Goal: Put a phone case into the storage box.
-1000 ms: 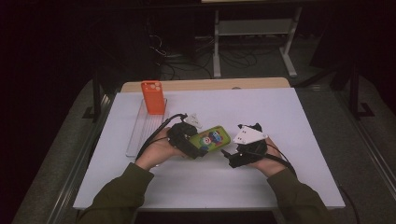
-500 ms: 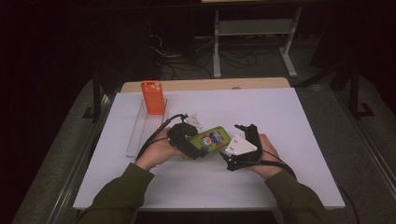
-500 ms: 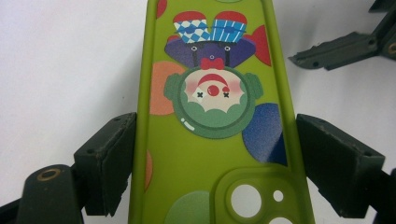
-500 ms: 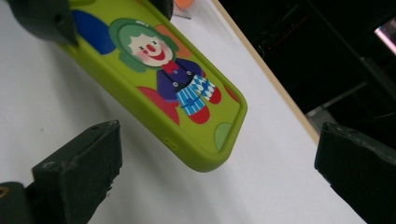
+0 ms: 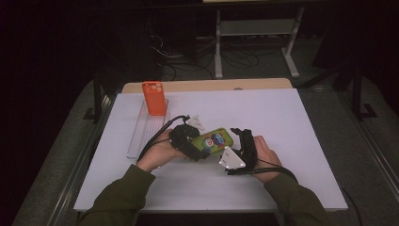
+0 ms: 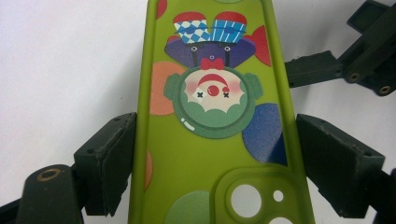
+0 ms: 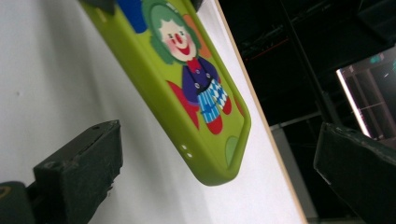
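Green clown phone case (image 6: 210, 140) clamped in left tool (image 5: 190, 143) — right tool (image 7: 219, 186) apart.

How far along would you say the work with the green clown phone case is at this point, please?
Done: the left hand-held gripper is clamped on the green clown phone case, lifted off the table. In hand: the right hand-held gripper stands open at the case's free end, not yet gripping. Left: closing on it, and whatever follows; the orange case stands untouched in its clear rack.
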`<action>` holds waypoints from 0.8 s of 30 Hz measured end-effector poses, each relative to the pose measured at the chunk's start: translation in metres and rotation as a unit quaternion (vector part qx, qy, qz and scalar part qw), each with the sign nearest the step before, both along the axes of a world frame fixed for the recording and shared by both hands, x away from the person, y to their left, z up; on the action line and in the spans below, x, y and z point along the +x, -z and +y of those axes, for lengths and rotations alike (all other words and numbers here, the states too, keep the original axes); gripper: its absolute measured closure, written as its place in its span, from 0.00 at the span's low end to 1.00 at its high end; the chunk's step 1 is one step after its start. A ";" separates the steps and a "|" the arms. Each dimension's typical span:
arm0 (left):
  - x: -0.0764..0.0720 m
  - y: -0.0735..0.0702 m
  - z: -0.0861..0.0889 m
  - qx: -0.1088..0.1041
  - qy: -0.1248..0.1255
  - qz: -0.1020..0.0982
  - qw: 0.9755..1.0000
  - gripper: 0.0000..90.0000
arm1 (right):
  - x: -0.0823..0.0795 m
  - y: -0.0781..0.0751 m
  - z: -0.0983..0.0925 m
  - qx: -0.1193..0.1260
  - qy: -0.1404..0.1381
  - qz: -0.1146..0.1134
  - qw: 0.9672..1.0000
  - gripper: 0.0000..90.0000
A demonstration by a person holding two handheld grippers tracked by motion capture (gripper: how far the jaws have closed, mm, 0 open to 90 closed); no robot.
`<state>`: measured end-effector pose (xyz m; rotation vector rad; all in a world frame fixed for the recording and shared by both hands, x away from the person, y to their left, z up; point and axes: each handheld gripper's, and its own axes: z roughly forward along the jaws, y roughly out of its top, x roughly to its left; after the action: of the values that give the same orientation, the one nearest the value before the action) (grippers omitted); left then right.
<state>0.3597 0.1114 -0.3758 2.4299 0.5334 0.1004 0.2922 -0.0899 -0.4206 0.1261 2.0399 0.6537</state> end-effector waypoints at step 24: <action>-0.001 0.000 -0.001 0.002 0.006 0.002 1.000 0.18 | -0.017 0.024 0.026 -0.136 -0.032 -0.146 0.979 0.27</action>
<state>0.3586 0.1102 -0.3761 2.4369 0.5210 0.0922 0.2748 -0.0640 -0.4446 -0.1874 1.8322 0.3984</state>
